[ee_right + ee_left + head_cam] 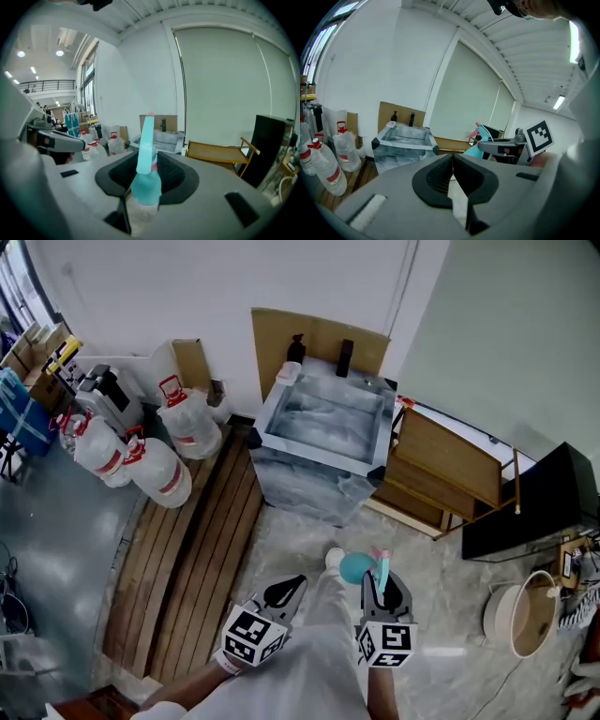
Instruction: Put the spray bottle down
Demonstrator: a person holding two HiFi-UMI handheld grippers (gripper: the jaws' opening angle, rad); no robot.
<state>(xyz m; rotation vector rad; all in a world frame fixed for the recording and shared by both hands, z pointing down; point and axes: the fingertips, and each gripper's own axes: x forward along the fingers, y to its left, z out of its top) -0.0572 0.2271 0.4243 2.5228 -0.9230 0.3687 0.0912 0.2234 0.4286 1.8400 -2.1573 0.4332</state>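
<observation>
- The spray bottle (146, 174) stands upright between the jaws of your right gripper (382, 581). They clamp its teal body from both sides, and its trigger head with the pink tip rises above them.
- In the head view the bottle (359, 567) is held in the air over the floor (450, 563), just right of your white shoe (335, 558), and rests on nothing.
- Your left gripper (452, 164) is empty, its jaws pressed together with nothing between them. It sits just to the left of the right one.
- The floor is pale, stone-patterned and glossy, and a bare patch of it lies straight ahead of both grippers.
- To your left a wooden slat platform (192, 549) runs along the floor toward the white wall (141, 287). Several water jugs (159, 472) crowd its far end.
- Straight ahead stands a marble-patterned box (323, 460), open at the top. Two dark pump bottles (295, 349) stand at its far rim, and a cardboard sheet (319, 332) leans behind it.
- To the right of the box a low wooden table (450, 460) sits close to a pale green blind (511, 334). A black cabinet (544, 498) stands just past the table.
- A round basket (514, 620) sits on the floor at your far right.
- The widest open floor lies between the table, the basket and your right gripper, and the platform's edge bounds it on the left.
</observation>
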